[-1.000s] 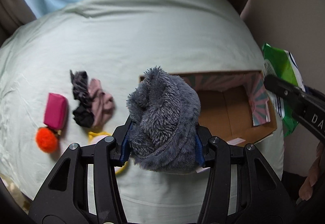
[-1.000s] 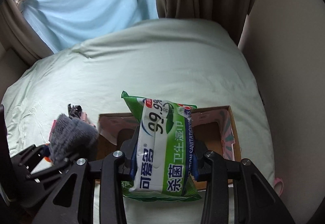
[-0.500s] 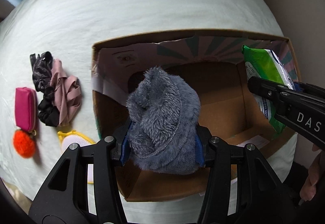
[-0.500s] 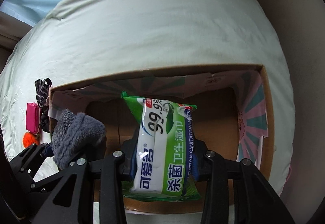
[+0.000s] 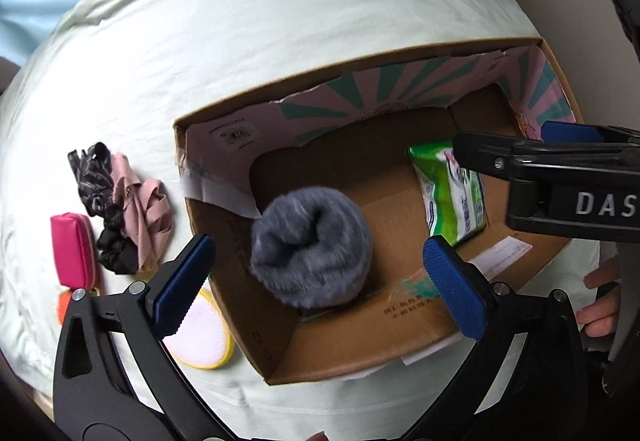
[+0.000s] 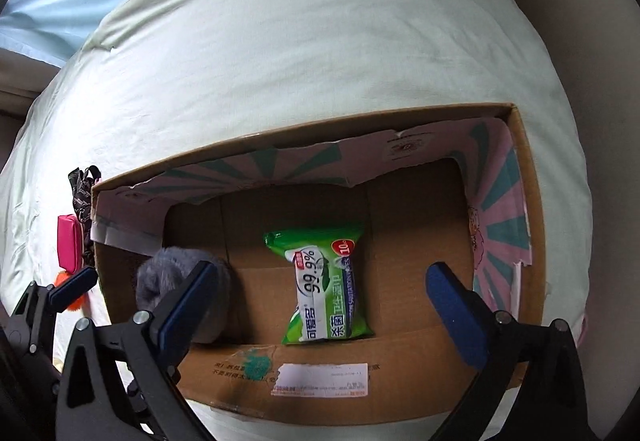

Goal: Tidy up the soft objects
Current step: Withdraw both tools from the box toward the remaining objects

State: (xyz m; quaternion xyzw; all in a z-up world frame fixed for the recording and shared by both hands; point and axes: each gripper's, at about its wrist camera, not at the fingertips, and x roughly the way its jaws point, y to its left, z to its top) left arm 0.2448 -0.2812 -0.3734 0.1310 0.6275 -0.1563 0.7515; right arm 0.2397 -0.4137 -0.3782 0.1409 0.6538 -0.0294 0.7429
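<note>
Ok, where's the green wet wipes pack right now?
Green wet wipes pack lies flat inside the cardboard box, mid-floor in the right wrist view, right of the grey fluffy roll.

Fuzzy grey sock roll, glossy plastic wipes pack, matt cardboard box

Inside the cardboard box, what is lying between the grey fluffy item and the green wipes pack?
Nothing: only bare box floor separates the grey fluffy item from the green wipes pack, clearest in the right wrist view.
</note>
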